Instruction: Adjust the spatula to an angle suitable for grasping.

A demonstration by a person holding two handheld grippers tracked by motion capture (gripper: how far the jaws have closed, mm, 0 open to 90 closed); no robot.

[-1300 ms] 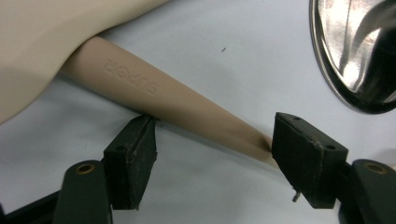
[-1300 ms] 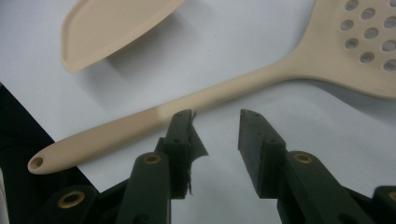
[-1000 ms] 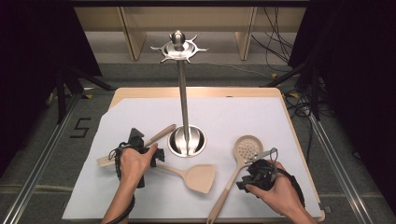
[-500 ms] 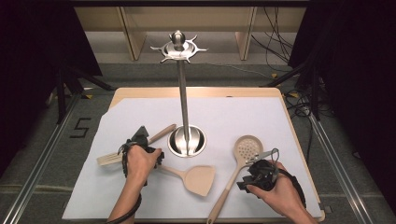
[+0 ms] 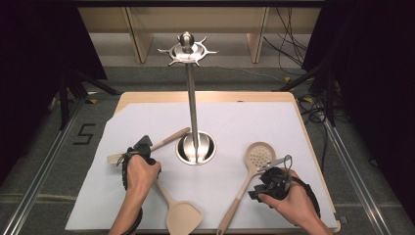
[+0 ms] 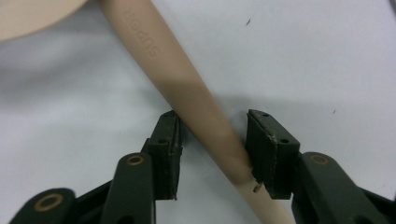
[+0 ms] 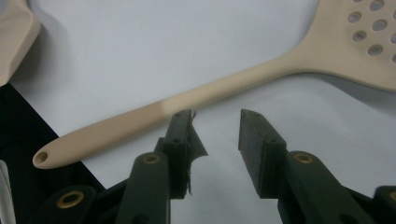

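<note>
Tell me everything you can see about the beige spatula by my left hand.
The beige spatula lies flat on the white sheet, its broad solid blade toward the table's near edge. It looks like matte silicone or plastic, with faint embossed lettering on its round, tapering handle. The left gripper straddles that handle; its fingers have just been closing, and one touches it.

the high view looks forward and down on the whole surface [image 5: 274,122] from above. both gripper views sit very close, looking along their jaws. the slotted spoon [image 7: 196,95] appears in high and right gripper views.
</note>
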